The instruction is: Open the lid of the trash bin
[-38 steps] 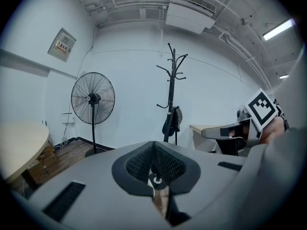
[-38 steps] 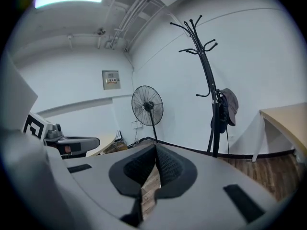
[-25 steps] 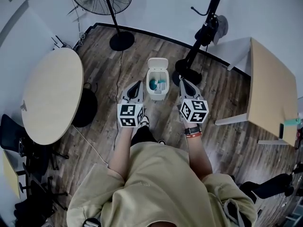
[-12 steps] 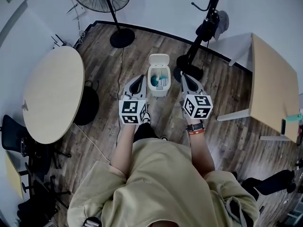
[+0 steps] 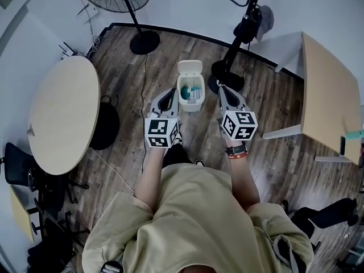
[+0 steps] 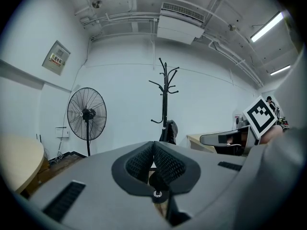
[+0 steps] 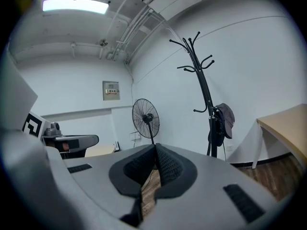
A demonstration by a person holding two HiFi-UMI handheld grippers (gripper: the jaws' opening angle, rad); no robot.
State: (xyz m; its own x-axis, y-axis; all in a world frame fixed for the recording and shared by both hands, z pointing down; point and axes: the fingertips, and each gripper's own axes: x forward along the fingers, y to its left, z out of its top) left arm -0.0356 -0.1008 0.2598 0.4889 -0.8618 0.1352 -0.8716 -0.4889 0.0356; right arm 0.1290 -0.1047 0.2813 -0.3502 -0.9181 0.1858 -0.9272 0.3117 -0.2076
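While open, white trash bin [image 5: 190,106]

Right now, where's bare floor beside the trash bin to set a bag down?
Left of the trash bin, the floor toward the round table is bare except a thin cable. Right of it is crowded: the coat rack base stands close beside the bin.
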